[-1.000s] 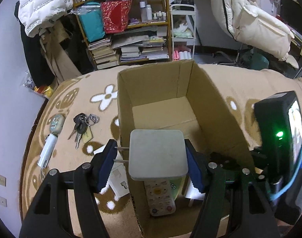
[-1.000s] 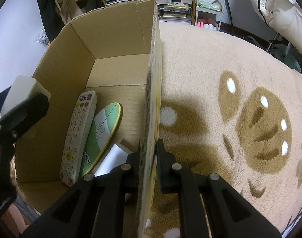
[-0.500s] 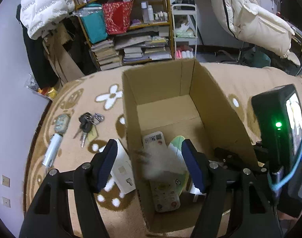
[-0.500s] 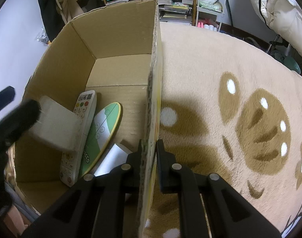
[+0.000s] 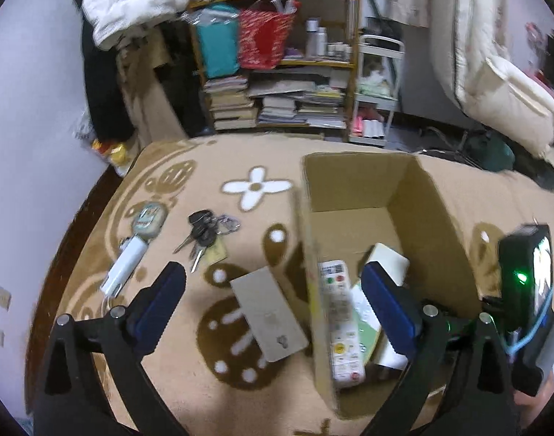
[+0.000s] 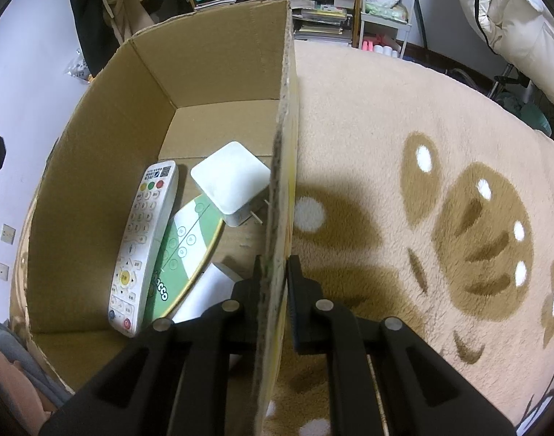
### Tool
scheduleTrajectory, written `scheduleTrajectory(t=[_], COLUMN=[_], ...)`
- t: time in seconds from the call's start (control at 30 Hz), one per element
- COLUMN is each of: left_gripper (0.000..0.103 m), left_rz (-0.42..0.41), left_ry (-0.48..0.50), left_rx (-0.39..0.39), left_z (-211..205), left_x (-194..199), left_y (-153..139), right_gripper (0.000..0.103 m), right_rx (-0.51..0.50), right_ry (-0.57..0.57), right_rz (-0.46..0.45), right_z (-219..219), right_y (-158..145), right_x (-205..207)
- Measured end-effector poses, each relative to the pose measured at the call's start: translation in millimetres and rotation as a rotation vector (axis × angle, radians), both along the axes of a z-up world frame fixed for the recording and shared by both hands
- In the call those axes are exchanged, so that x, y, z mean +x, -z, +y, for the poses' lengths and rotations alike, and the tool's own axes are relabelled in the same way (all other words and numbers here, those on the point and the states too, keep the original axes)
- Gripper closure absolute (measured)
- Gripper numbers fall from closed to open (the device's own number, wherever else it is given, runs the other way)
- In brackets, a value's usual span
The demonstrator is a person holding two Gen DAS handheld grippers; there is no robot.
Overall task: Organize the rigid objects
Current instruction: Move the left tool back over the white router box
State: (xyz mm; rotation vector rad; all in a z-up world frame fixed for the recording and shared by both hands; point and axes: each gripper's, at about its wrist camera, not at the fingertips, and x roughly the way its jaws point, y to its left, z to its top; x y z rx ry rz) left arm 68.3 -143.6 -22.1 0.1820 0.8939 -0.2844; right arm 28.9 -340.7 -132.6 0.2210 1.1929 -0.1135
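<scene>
The left tongs (image 5: 273, 294) hung spread wide and empty above the cardboard box's (image 6: 106, 116) left wall. The right tongs (image 6: 275, 276) were clenched on the box's right wall. Inside the box, the white plug adapter (image 6: 230, 181) lay tilted against that wall, at 2 o'clock from the white remote (image 6: 142, 247) and overlapping the green-and-white oval remote (image 6: 184, 250). On the carpet (image 5: 189, 359) outside lay a grey card (image 5: 267, 314), keys (image 5: 204, 234) and a white tube (image 5: 124, 267).

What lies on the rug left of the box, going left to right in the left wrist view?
White tube → keys → flat grey card → box wall.
</scene>
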Motion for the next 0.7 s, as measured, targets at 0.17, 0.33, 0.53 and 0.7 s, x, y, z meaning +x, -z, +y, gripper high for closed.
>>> scheduleTrajectory(t=[0.17, 0.33, 0.53, 0.7], left_gripper=[0.006, 0.006, 0.006, 0.006], left_rz=[0.035, 0.07, 0.09, 0.157], left_ry=[-0.036, -0.049, -0.064, -0.04], left_rx=[0.005, 0.017, 0.006, -0.052], left_z=[21, 34, 46, 56], left_x=[16, 28, 37, 52], left_y=[12, 28, 43, 61], right_gripper=[0.092, 0.092, 0.092, 0.092], right_rx=[0.0, 0.0, -0.004, -0.004], right_ry=[0.0, 0.0, -0.005, -0.005], right_rz=[0.0, 0.0, 0.002, 0.001], right_z=[1, 1, 2, 3], right_y=[0, 0, 1, 1], right_x=[0, 0, 0, 0])
